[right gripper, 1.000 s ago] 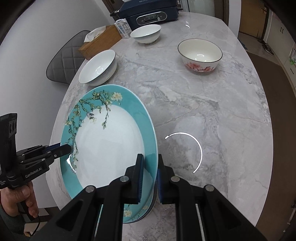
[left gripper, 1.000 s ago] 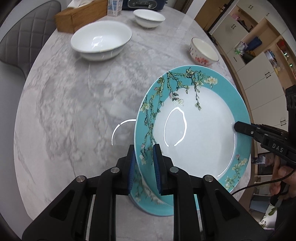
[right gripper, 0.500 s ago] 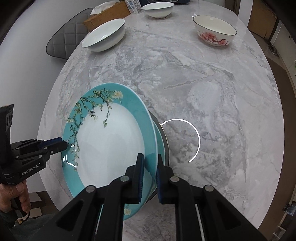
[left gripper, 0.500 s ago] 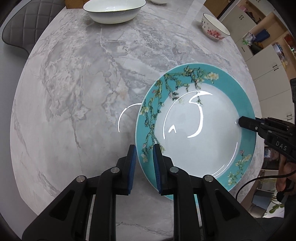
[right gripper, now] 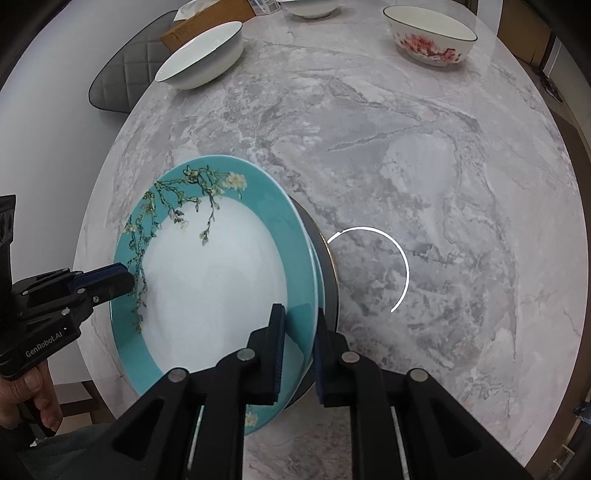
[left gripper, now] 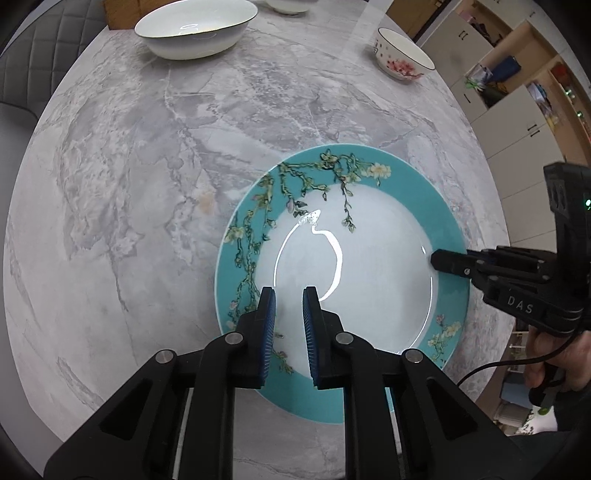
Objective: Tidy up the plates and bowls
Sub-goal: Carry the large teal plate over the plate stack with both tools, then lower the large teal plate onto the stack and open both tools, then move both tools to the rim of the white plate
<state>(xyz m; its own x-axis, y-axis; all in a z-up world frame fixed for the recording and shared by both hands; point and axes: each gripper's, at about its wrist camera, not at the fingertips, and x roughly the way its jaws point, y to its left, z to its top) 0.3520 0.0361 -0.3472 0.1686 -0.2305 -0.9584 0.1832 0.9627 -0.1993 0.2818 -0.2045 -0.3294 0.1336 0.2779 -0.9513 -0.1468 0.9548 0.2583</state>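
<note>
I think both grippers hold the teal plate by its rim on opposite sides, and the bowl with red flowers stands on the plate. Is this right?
Not quite. Both the left gripper and the right gripper do hold the teal plate by its rim on opposite sides, but the bowl with red flowers stands on the marble table, far from the plate. The right wrist view shows this.

**Both grippers pinching, tipped steeply down**

The left gripper (left gripper: 288, 317) points steeply down, its blue pads (left gripper: 267, 332) drawn close on a rim. The right gripper (right gripper: 299, 332) tilts likewise, its jaws easing apart around the opposite rim. A hand (right gripper: 33, 395) holds each handle.
</note>
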